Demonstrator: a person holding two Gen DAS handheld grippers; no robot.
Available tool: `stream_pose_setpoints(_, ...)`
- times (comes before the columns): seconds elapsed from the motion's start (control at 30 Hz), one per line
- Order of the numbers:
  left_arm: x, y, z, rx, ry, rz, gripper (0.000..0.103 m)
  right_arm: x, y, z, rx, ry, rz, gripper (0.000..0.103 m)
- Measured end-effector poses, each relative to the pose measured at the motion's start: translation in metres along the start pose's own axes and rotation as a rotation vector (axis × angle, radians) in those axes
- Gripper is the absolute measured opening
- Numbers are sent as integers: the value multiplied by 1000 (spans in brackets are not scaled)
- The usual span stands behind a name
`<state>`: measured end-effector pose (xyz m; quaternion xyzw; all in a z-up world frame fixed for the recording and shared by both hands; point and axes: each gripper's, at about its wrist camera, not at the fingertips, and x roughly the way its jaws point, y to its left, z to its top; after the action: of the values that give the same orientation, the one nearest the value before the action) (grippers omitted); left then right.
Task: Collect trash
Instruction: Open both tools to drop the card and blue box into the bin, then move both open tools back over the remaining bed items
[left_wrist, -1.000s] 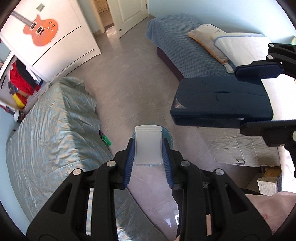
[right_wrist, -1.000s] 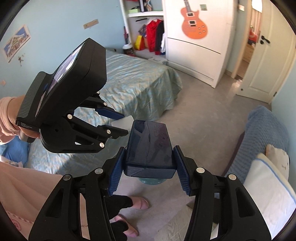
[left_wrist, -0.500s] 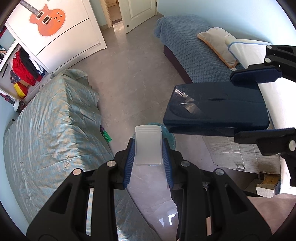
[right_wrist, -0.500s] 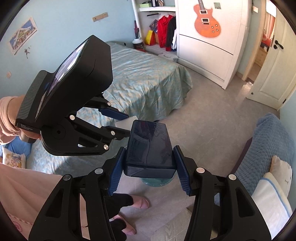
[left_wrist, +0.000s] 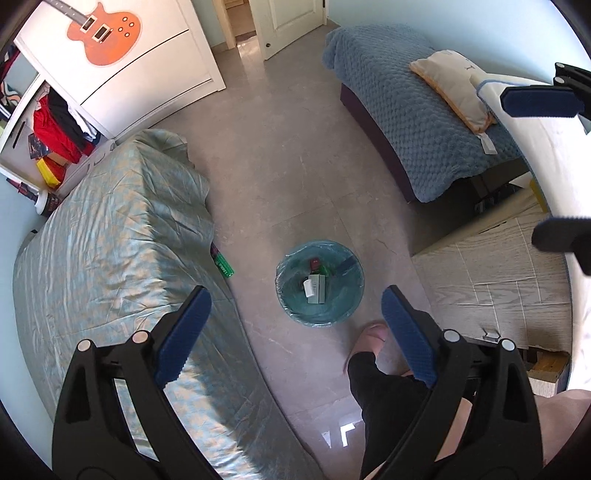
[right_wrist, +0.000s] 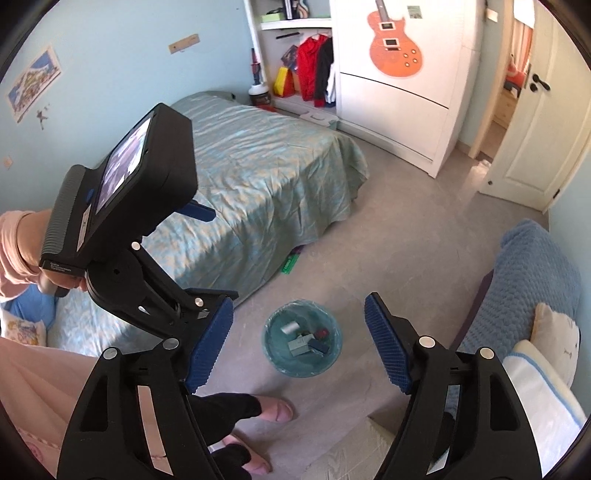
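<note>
A round trash bin (left_wrist: 350, 254) lined with a teal bag stands on the floor below both grippers. In it lie a white box (left_wrist: 313, 288), a dark blue box (right_wrist: 319, 345) and small red trash (left_wrist: 314, 263). My left gripper (left_wrist: 294, 292) hangs above the bin; its jaws are opening wide with nothing between them. My right gripper (right_wrist: 298, 305) is also over the bin (right_wrist: 274, 355), jaws opening and empty. Each gripper shows in the other's view: the right gripper (left_wrist: 550, 168) at the right edge, the left gripper (right_wrist: 207, 254) at the left. A green wrapper (left_wrist: 224, 264) lies on the floor by the bed.
A bed with a teal cover (left_wrist: 110, 240) stands close to the left of the bin. A blue-covered bed (left_wrist: 413, 122) and a pale rug (left_wrist: 498, 266) are to the right. The person's slippered foot (left_wrist: 373, 332) is just beside the bin. Wardrobe (left_wrist: 122, 55) and door stand far off.
Both grippers have opened. The white box left the left gripper and the dark blue box left the right one; both now lie in the bin.
</note>
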<state>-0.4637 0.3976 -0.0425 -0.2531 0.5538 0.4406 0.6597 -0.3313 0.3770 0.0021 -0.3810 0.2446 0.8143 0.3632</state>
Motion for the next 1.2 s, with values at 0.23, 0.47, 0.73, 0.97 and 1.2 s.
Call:
stream_pose_setpoints(0.23, -1, -8, 5, 26, -7, -18, 91, -12, -9, -13, 57, -1, -34, 74)
stream_pose_setpoints(0.47, -6, -29, 11, 95, -20, -39, 91, -26, -16, -30, 121, -8, -79, 75)
stream_pose_setpoints(0.73, -14, -58, 18, 190, -36, -59, 91, -47, -25, -53, 209, -28, -140, 76)
stream_pose_setpoints(0.97, -19, -100, 22, 319, -36, -97, 95, -76, -34, -86, 309, -70, -219, 81)
stream_pose_setpoints(1.2, -34, -157, 30, 464, -66, -147, 96, -112, -39, -132, 426, -94, -353, 87)
